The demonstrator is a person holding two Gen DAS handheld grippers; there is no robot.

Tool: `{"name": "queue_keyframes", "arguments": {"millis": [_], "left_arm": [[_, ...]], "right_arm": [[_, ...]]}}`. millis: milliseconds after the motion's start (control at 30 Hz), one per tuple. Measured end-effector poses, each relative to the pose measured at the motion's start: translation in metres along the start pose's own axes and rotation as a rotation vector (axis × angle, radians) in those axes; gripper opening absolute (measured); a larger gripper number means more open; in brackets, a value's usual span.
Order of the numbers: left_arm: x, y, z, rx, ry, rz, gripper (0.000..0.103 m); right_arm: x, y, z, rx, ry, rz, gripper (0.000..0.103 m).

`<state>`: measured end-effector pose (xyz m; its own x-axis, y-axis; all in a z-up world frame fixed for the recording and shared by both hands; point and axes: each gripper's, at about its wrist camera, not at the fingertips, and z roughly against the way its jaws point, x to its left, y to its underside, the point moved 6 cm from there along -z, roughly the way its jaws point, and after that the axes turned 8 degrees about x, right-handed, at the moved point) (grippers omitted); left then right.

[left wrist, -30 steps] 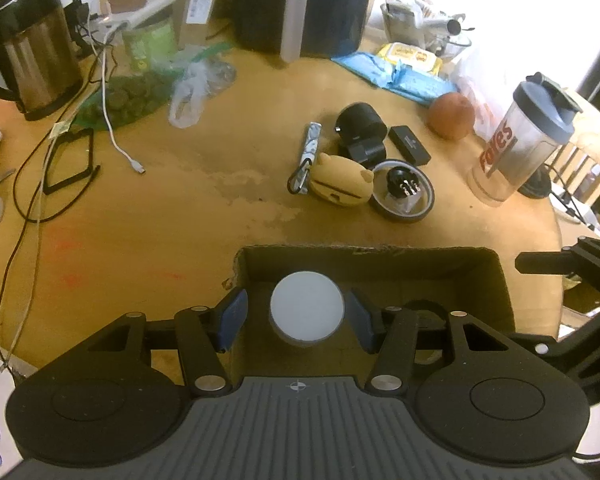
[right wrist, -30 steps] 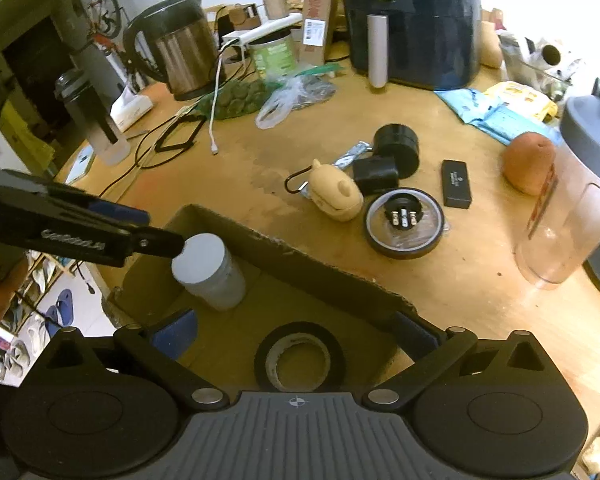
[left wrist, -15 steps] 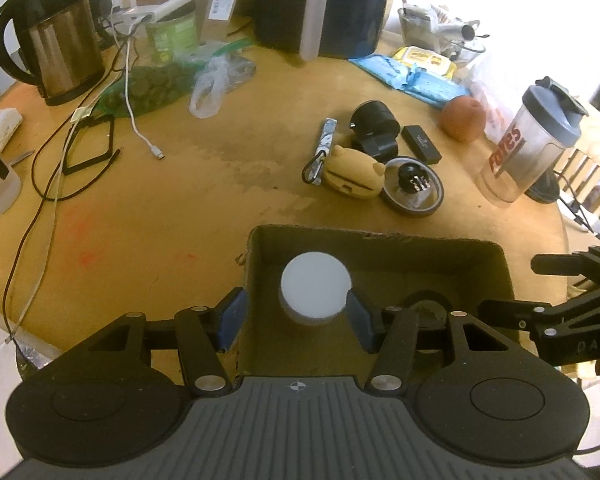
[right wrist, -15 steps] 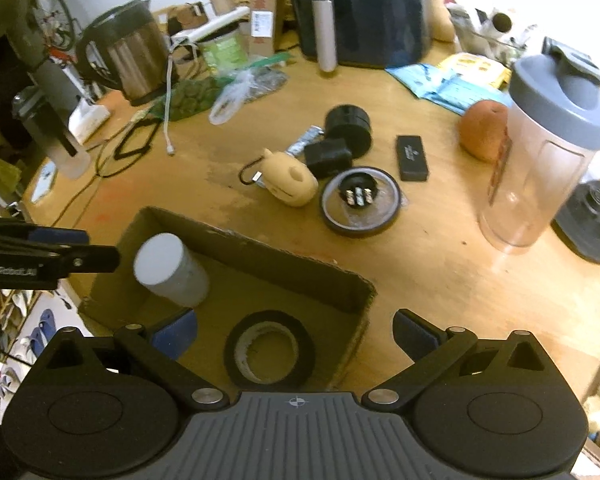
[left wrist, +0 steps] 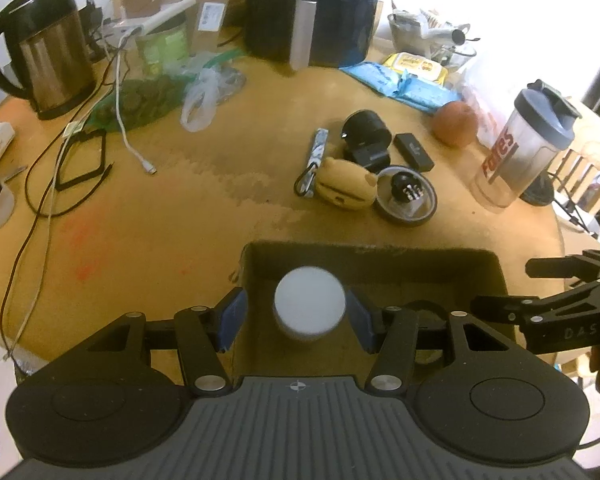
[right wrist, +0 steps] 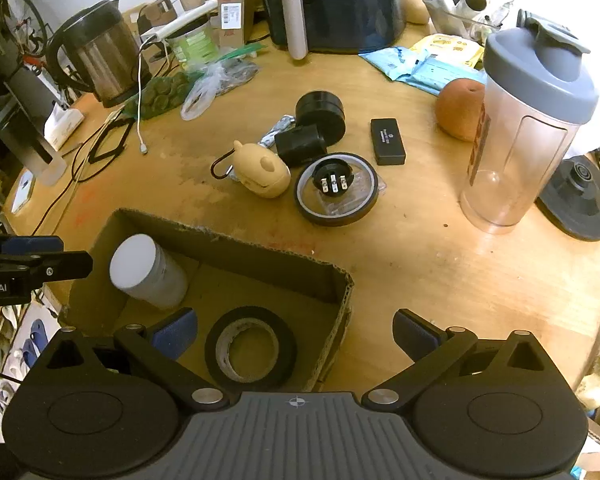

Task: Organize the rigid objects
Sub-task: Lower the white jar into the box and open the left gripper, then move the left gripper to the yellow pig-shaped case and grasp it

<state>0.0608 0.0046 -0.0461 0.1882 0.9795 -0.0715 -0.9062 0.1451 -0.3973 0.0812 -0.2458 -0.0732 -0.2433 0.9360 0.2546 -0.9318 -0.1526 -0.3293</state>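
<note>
Left wrist view: left gripper (left wrist: 296, 314) hovers over cardboard box (left wrist: 380, 258); blue pads spread either side of white-lidded jar (left wrist: 309, 306), small gaps visible, not touching it.
Right wrist view: right gripper (right wrist: 294, 330) wide apart, holds nothing; one pad over box interior, other outside box wall, above table (right wrist: 440, 264).
Box contents: jar upright in far-left corner; black tape roll (right wrist: 251, 348) flat on box floor, near the box's right wall.
Still on table, beyond box: yellow bear-shaped case (right wrist: 262, 170) w/ carabiner; tape ring (right wrist: 336, 189) w/ black 3-pin plug inside it; two black cylinders (right wrist: 320, 114) touching each other; small black rectangular box (right wrist: 387, 141); foil-wrapped stick (left wrist: 316, 154).
Bkgd, right: shaker bottle (right wrist: 528, 120), orange fruit (right wrist: 458, 108) just beside it.
Bkgd, far: kettle (right wrist: 100, 54), air fryer (right wrist: 332, 0), blue wipe packs (left wrist: 396, 84), cables at left.
Cross-view: left gripper's tips seen at left edge in right wrist view, near jar.
</note>
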Motion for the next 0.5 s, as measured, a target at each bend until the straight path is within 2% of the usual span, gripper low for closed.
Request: {"name": "queue_keyframes", "arguments": {"millis": [33, 133, 500], "left_arm": [[-0.001, -0.003, -0.001, -0.003, 0.003, -0.004, 0.056], [-0.004, -0.011, -0.003, -0.019, 0.011, -0.023, 0.074], [-0.012, -0.040, -0.016, -0.036, 0.042, -0.104, 0.075]], "right_arm": [[0.000, -0.001, 0.000, -0.001, 0.001, -0.004, 0.103], [0.000, -0.005, -0.001, -0.003, 0.004, -0.014, 0.103], [-0.010, -0.014, -0.007, 0.004, 0.035, -0.082, 0.103]]}}
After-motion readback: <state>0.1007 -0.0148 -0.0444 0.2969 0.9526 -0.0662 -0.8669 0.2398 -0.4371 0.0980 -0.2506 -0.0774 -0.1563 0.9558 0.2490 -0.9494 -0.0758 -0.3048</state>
